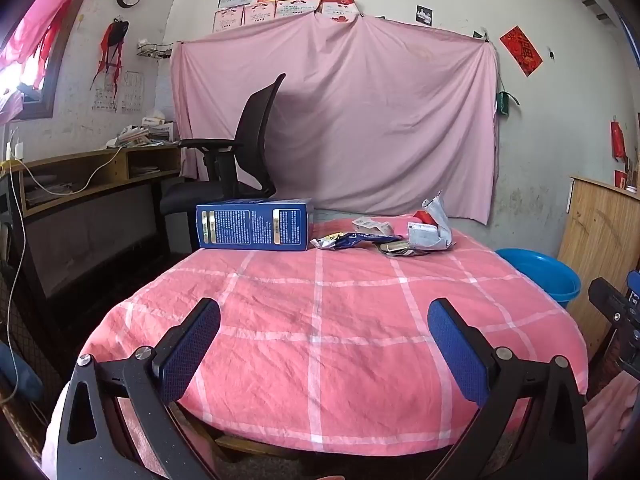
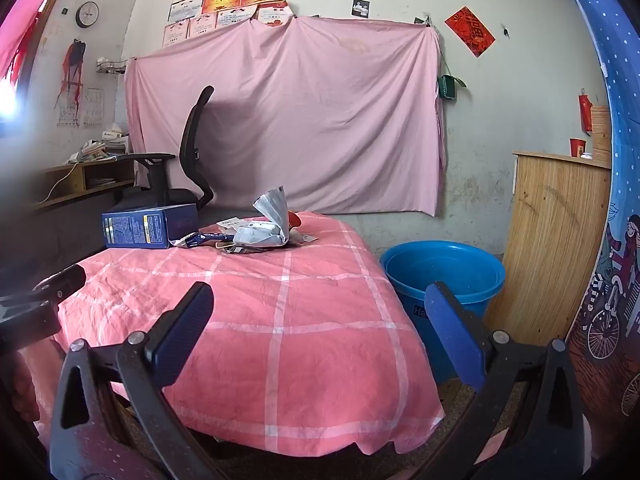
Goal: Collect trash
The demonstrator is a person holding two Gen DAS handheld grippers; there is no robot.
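A table under a pink checked cloth (image 1: 320, 340) fills the space ahead of both sets of fingers, its near edge lying just under them. Beyond the far edge hangs a pink sheet (image 1: 340, 112) on the wall, with a black office chair (image 1: 240, 148) in front of it, off to the left of the fingers. A blue bucket (image 2: 444, 276) stands on the floor beside the table, just past the right finger of the right gripper (image 2: 320, 336).

The left gripper (image 1: 324, 348) has its blue-padded fingers spread as wide as they go, with nothing between them but bare cloth. The right gripper is spread just as wide and also empty.

The trash sits at the far side of the table, well ahead of both grippers. A blue carton (image 1: 254, 224) lies on its side, ahead of the left finger. To its right a blue wrapper (image 1: 352, 240) lies flat, then a crumpled silvery packet (image 1: 432, 228) stands up over smaller scraps of paper (image 1: 370, 224).
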